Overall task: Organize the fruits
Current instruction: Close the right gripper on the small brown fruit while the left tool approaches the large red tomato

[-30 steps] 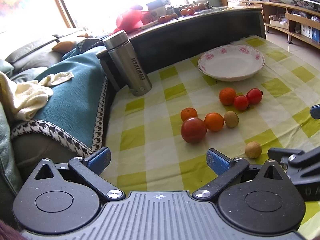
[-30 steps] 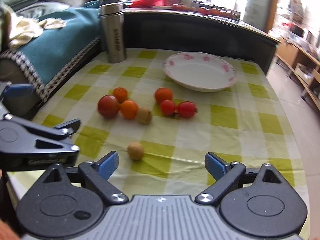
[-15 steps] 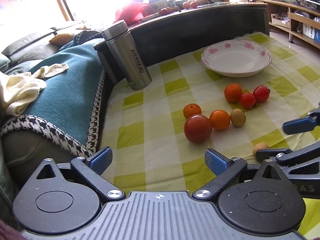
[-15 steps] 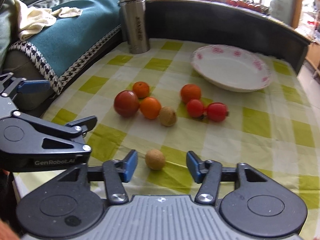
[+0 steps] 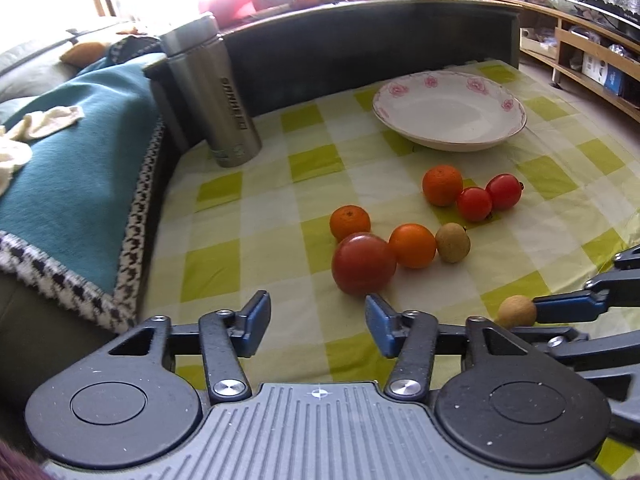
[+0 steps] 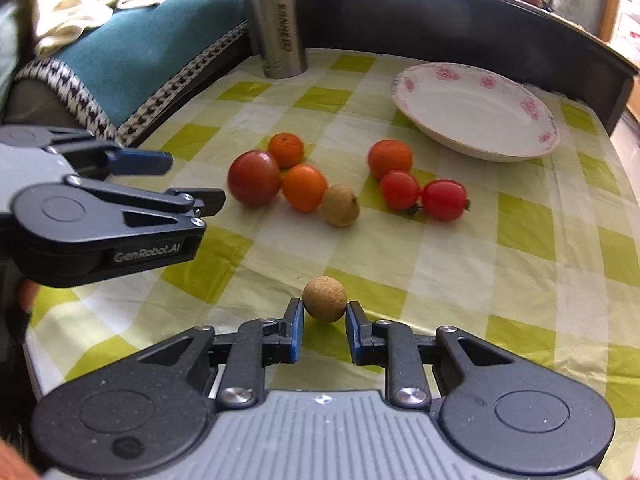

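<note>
**Fruits waiting on the cloth, plate not yet filled**

Fruits are lying loose on the checked tablecloth (image 6: 460, 256), which is covering the table and taking up most of both views. Beyond them a steel flask (image 6: 276, 20) is standing upright at the far left edge, and a white plate (image 6: 476, 110) with pink flowers is sitting at the far right, holding nothing.

The left gripper (image 5: 316, 326) is hovering low over the cloth with its jaws partly apart and nothing between them, just short of the big tomato (image 5: 363, 263). The right gripper (image 6: 324, 326) is closing around the small brown fruit (image 6: 324, 299) at the near edge; the blue pads are sitting on either side of it, seemingly touching, though whether they are pressing yet I cannot tell.

Among the fruits, the big tomato is touching two oranges (image 6: 304, 187), with a second brown fruit (image 6: 340, 211) beside them. A third orange (image 6: 389, 159) and two small tomatoes (image 6: 444, 199) are clustered nearer the plate.

Judging by the bare plate, the sorting is only beginning: all eight pieces are lying on the cloth, and each is probably heading for the plate.
</note>
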### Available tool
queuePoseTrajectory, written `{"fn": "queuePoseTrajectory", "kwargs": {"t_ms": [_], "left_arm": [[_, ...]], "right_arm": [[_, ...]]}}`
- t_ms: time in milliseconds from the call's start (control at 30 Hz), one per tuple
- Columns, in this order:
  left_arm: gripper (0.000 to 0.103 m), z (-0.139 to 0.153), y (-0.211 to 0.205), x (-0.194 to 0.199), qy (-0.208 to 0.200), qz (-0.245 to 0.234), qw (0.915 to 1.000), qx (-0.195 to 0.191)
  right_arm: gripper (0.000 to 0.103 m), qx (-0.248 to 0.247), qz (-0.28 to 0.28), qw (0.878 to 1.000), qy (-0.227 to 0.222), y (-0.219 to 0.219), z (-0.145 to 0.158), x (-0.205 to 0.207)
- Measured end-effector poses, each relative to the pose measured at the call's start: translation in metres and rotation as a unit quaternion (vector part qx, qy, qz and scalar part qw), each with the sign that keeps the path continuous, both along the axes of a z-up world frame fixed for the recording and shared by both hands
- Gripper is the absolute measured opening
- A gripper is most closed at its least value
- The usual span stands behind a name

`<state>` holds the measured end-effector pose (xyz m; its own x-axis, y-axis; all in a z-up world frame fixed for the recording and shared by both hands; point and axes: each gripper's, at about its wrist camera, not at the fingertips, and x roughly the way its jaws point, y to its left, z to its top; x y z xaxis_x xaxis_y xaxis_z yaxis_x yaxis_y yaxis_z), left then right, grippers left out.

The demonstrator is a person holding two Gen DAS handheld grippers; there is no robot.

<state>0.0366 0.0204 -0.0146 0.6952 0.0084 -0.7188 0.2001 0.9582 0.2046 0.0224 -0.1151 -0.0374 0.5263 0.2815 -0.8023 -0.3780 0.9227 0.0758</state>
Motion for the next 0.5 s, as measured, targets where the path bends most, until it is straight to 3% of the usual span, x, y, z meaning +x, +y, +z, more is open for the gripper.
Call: {"fn": "queuePoseTrajectory", "kwargs": {"t_ms": [267, 500], "left_arm": [[0.063, -0.007, -0.016, 0.016, -0.013, -0.065, 0.9978, -0.004], [0.062, -0.028, -0.017, 0.031, 0.011, -0.069, 0.9975, -0.009]], "right_arm": [[0.03, 0.022, -0.024, 0.999, 0.019, -0.016, -0.003, 0.015], [0.03, 0.036, -0.026, 0.999, 0.02, -0.016, -0.005, 0.021]]}}
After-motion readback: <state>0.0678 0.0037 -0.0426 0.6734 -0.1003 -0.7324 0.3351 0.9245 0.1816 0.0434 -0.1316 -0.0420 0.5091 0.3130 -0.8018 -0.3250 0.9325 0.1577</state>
